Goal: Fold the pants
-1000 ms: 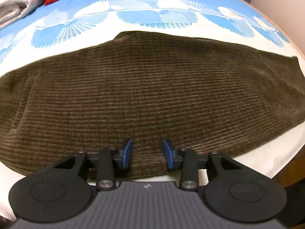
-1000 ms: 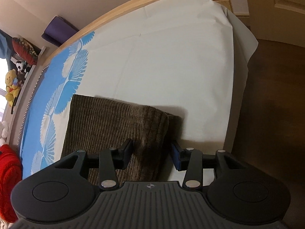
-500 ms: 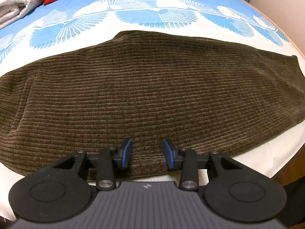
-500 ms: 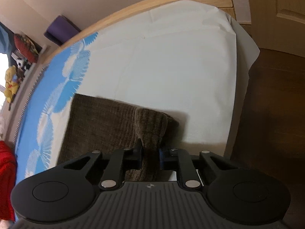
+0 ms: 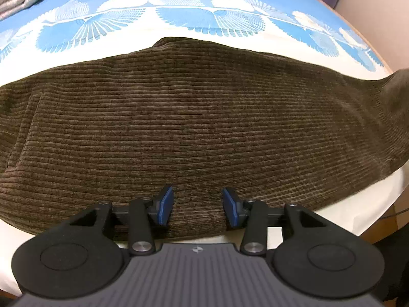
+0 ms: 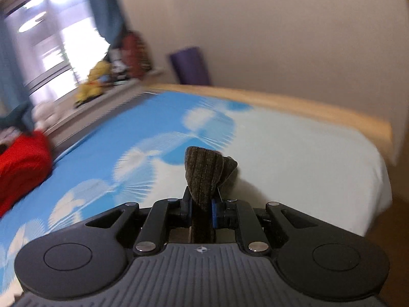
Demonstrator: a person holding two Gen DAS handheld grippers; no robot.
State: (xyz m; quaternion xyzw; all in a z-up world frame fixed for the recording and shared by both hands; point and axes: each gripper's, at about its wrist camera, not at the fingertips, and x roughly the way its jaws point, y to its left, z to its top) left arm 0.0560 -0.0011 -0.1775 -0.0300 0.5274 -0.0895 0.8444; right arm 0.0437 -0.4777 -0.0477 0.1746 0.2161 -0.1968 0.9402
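Left wrist view: the dark brown ribbed corduroy pants (image 5: 194, 125) lie spread across the bed's blue-and-white fan-patterned sheet (image 5: 204, 15); the left tool (image 5: 196, 206) rests over their near edge, fingers spread apart, gripping nothing. Right wrist view, blurred: the right tool (image 6: 202, 211) is pinching a bunched end of the pants (image 6: 204, 171), lifted above the bed.

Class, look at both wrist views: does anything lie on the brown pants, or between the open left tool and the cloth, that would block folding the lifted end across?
Nothing visible does. The pants lie bare on the bed sheet; the left tool sits open over their near edge. The right tool grips the lifted end. The red cloth lies well aside.
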